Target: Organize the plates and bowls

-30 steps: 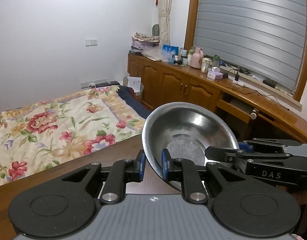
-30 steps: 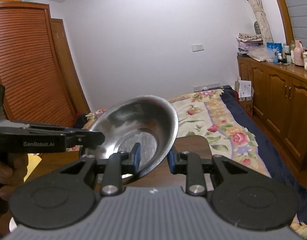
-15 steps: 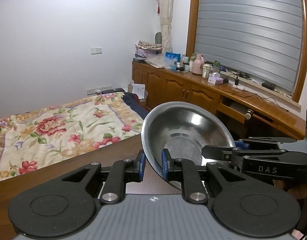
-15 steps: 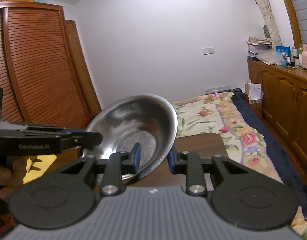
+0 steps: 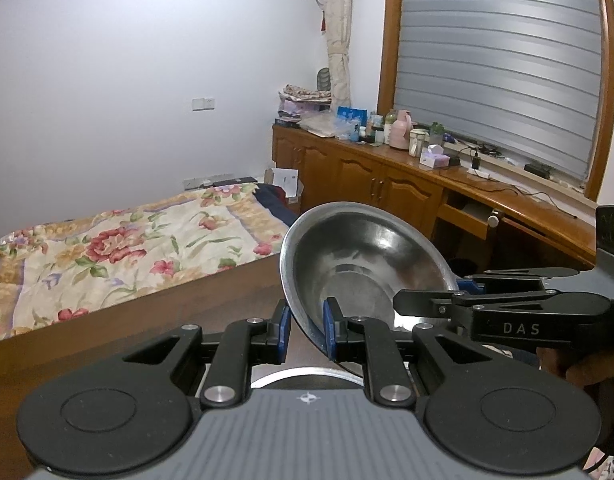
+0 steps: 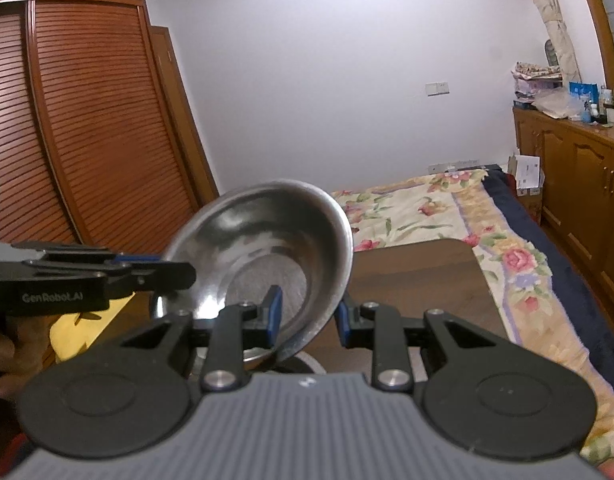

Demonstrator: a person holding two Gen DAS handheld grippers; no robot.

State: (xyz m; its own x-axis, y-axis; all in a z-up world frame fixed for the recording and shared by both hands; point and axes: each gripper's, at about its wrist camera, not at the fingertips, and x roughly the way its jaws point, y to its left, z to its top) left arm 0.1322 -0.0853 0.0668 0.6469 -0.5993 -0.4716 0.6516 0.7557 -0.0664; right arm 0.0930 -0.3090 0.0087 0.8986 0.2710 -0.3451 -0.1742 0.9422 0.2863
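Note:
A steel bowl (image 5: 367,264) (image 6: 267,248) hangs tilted above the dark wooden table (image 6: 411,280), held by its rim from two sides. My left gripper (image 5: 306,330) is shut on the near rim in the left wrist view and appears side-on at the left of the right wrist view (image 6: 189,276). My right gripper (image 6: 309,318) is shut on the opposite rim and shows side-on in the left wrist view (image 5: 401,304). The curved silver rim of another dish (image 5: 303,372) (image 6: 307,360) peeks out just below the bowl; the rest of it is hidden.
A bed with a floral cover (image 5: 119,248) lies beyond the table. Wooden cabinets with bottles and boxes (image 5: 407,152) run under the shuttered window. A slatted wardrobe (image 6: 87,140) stands left. A yellow object (image 6: 83,332) and a person's hand (image 6: 3,360) sit at the table's left.
Both grippers rose and tilted up a little with the bowl still in them; the room slid down in both views. A silver rim now shows beneath the bowl.

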